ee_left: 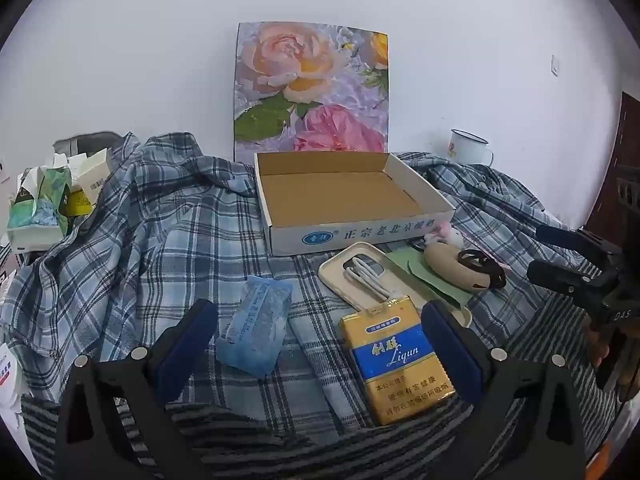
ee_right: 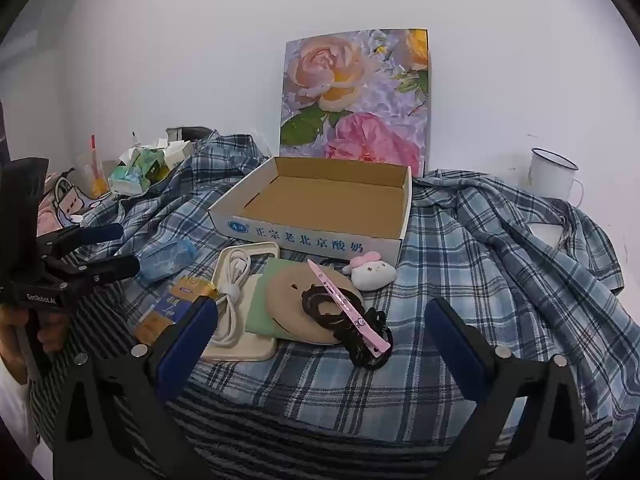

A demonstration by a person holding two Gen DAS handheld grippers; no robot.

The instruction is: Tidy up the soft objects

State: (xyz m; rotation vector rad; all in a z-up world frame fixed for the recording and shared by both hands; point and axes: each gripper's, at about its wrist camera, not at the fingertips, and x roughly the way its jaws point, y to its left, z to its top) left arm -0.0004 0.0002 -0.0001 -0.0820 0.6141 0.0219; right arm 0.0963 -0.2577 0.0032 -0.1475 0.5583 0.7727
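An open cardboard box [ee_left: 352, 196] [ee_right: 320, 204] sits empty on a blue plaid cloth [ee_left: 140, 240]. In front of it lie a blue tissue pack [ee_left: 256, 328] [ee_right: 168, 258], a yellow cigarette pack [ee_left: 396, 356], a cream phone case with a white cable [ee_left: 360, 276] [ee_right: 236, 300], a tan round plush [ee_right: 300, 304], a white plush with a pink bow [ee_right: 374, 270], black hair ties [ee_right: 352, 332] and a pink clip [ee_right: 348, 304]. My left gripper [ee_left: 316, 344] is open above the tissue pack and cigarette pack. My right gripper [ee_right: 320, 340] is open near the hair ties.
A floral lid [ee_left: 312, 88] leans on the wall behind the box. A white enamel mug [ee_left: 468, 148] [ee_right: 552, 178] stands at the back right. Tissue boxes and cartons [ee_left: 44, 196] crowd the left. A striped cloth [ee_right: 320, 432] covers the near edge.
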